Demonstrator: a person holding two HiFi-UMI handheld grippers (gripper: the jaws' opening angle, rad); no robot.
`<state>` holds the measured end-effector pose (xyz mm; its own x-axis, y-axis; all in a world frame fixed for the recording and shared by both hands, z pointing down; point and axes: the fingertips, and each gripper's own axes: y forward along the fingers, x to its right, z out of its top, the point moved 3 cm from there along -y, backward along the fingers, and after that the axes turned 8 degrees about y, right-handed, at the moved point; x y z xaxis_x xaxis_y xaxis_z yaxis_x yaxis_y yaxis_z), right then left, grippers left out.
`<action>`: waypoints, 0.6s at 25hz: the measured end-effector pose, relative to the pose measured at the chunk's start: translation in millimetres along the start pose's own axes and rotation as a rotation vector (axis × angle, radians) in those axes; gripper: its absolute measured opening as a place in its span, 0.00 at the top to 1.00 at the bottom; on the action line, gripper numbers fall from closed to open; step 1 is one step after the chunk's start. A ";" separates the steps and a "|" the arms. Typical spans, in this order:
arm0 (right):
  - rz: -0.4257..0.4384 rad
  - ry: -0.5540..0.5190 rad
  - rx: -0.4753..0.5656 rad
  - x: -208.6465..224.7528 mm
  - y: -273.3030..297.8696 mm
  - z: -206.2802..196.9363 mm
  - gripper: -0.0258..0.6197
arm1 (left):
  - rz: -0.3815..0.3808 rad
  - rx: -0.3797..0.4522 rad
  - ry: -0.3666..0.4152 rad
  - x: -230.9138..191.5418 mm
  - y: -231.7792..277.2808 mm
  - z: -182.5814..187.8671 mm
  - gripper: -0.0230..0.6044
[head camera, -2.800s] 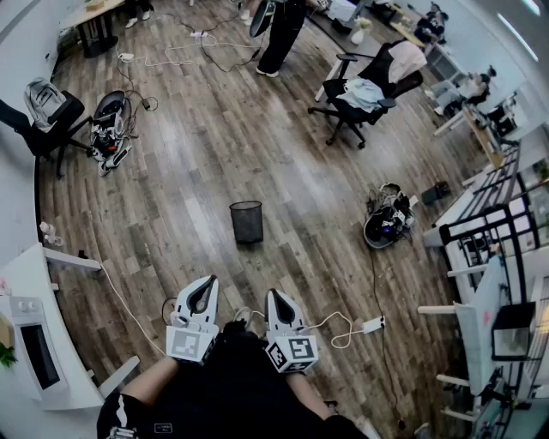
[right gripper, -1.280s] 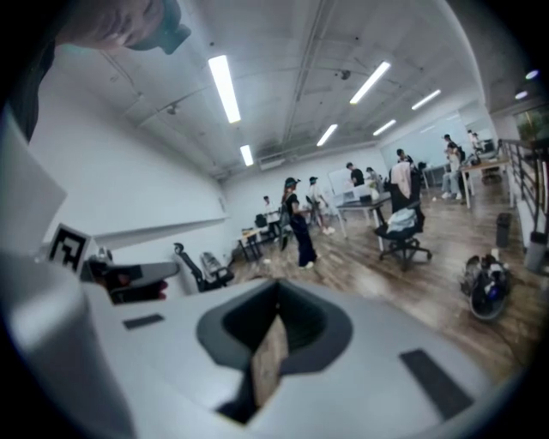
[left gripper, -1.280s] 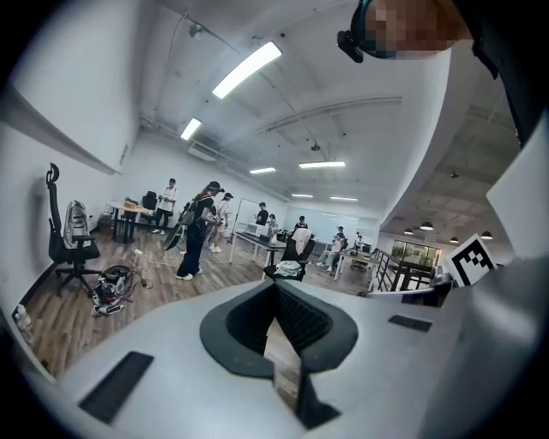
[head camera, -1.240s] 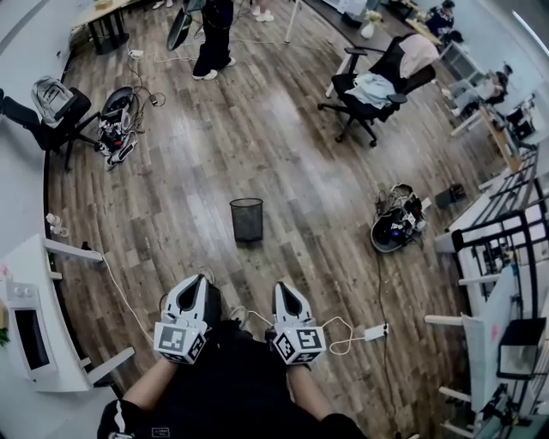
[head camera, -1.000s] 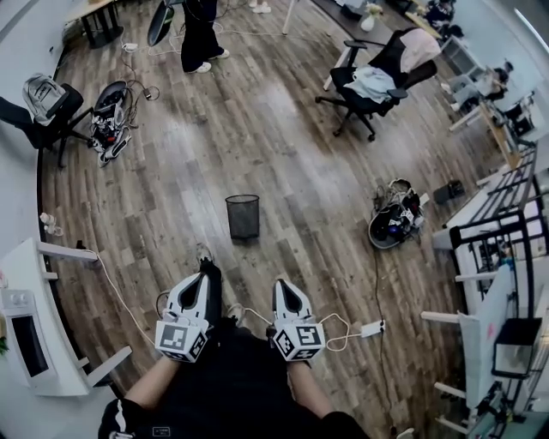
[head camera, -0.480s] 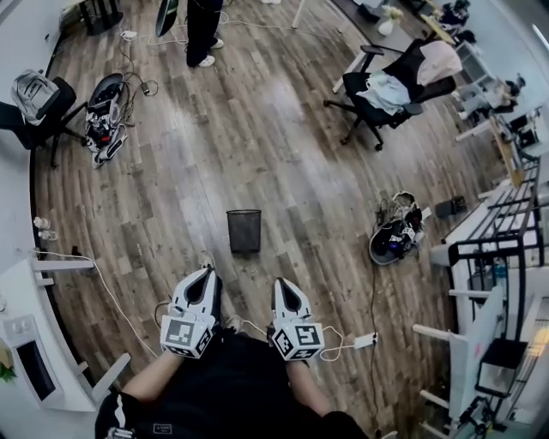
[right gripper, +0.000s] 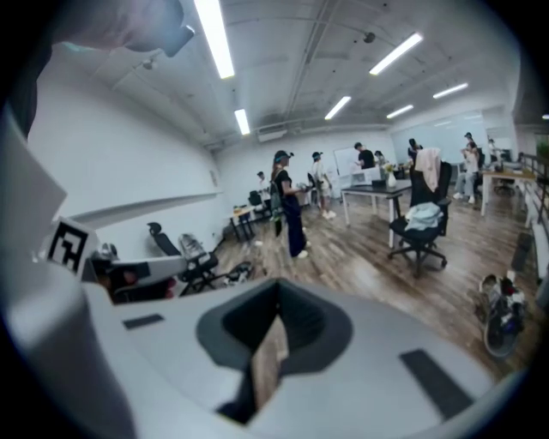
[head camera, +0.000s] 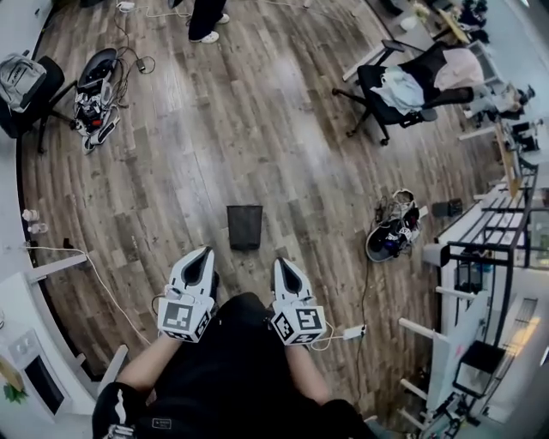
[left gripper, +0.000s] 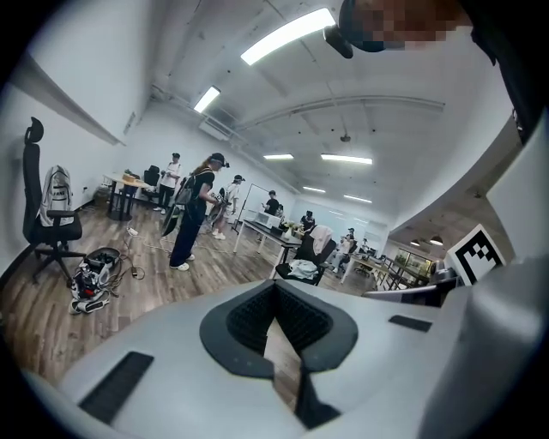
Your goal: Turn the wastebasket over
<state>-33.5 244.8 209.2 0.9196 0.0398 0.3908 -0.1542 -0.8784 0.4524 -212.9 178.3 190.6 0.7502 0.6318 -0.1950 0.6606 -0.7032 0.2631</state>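
Note:
A black mesh wastebasket [head camera: 245, 226] stands upright on the wooden floor, its open top facing up. My left gripper [head camera: 206, 252] and right gripper [head camera: 280, 262] are held side by side just short of it, pointing toward it. The basket lies ahead between them, touching neither. Both are shut with nothing between the jaws. In the left gripper view the left gripper [left gripper: 276, 286] shows its dark pads closed together, and the right gripper [right gripper: 278, 315] looks the same in its own view. The basket is hidden in both gripper views.
An office chair [head camera: 403, 84] draped with clothes stands far right. A bag with gear [head camera: 390, 230] lies on the floor to the right. A power strip [head camera: 352, 332] and cable lie near my right side. White desks [head camera: 21, 300] line the left, metal racks [head camera: 480, 249] the right. A person [head camera: 206, 13] stands far ahead.
I have walked forward, so the wastebasket now lies much closer to both grippers. Both grippers stay shut and side by side.

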 end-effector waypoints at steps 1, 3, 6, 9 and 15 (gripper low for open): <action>-0.002 -0.002 -0.004 -1.1 8.9 3.9 0.91 | 0.010 -0.004 0.000 -9.7 4.9 0.5 0.91; 0.000 -0.005 -0.019 -2.2 23.4 8.4 0.91 | 0.033 -0.014 -0.001 -25.7 11.3 -1.0 0.91; 0.009 -0.018 -0.044 -1.1 39.9 9.2 0.91 | 0.068 -0.043 -0.020 -43.6 16.8 -11.5 0.91; 0.027 -0.022 -0.064 4.0 55.2 10.4 0.91 | 0.096 -0.061 -0.039 -52.7 23.6 -18.7 0.91; 0.081 -0.046 -0.123 37.0 89.9 16.5 0.91 | 0.153 -0.079 -0.050 -46.7 51.5 -27.2 0.91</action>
<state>-7.4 159.5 251.1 0.9176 -0.0534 0.3940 -0.2691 -0.8130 0.5164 -214.7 121.4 239.0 0.8435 0.5013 -0.1930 0.5359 -0.7608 0.3660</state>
